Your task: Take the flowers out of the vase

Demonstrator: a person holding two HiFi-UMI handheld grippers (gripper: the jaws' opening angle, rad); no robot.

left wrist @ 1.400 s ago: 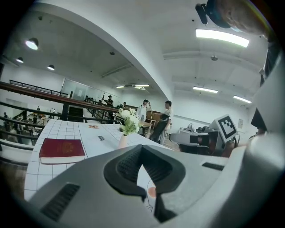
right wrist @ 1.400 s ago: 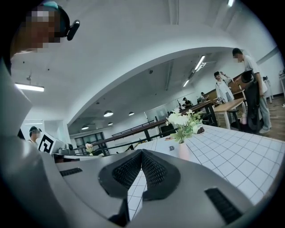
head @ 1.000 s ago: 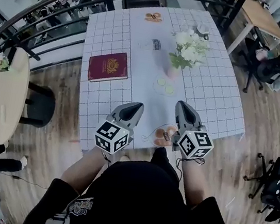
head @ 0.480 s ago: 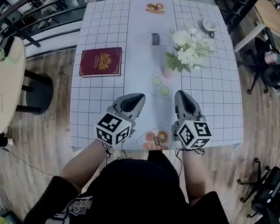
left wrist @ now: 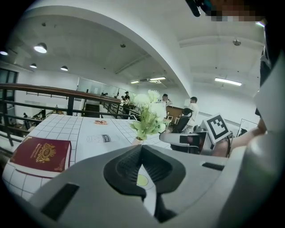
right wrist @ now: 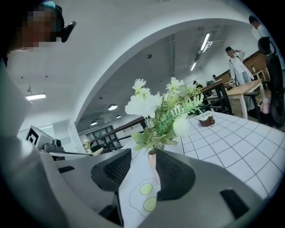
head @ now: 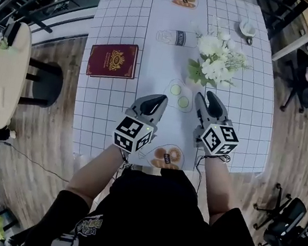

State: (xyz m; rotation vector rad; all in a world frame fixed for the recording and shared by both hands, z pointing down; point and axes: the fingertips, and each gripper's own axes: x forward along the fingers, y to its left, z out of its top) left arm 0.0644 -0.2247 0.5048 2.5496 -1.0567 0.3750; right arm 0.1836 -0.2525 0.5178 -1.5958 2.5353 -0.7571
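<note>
A bunch of white flowers (head: 218, 55) with green leaves stands in a small pink vase (right wrist: 152, 157) on the right half of the white checked table (head: 105, 106). My right gripper (head: 203, 97) is just in front of the vase and a little apart from it. Its jaws are opening, with nothing between them. In the right gripper view the flowers (right wrist: 160, 107) rise straight ahead above the gap of that gripper (right wrist: 143, 156). My left gripper (head: 160, 99) is shut and empty, left of the right one. From the left gripper (left wrist: 141, 147), the flowers (left wrist: 149, 116) show ahead to the right.
A flat plate with two green slices (head: 179, 95) lies between the grippers' tips. A plate of pastries (head: 166, 156) sits at the near table edge. A red book (head: 112, 60) lies at the left, a labelled bottle (head: 175, 37) behind, a cup (head: 248, 29) at the far right.
Both grippers have moved forward over the table toward the vase. The right gripper's jaws, shut before, now stand apart.
</note>
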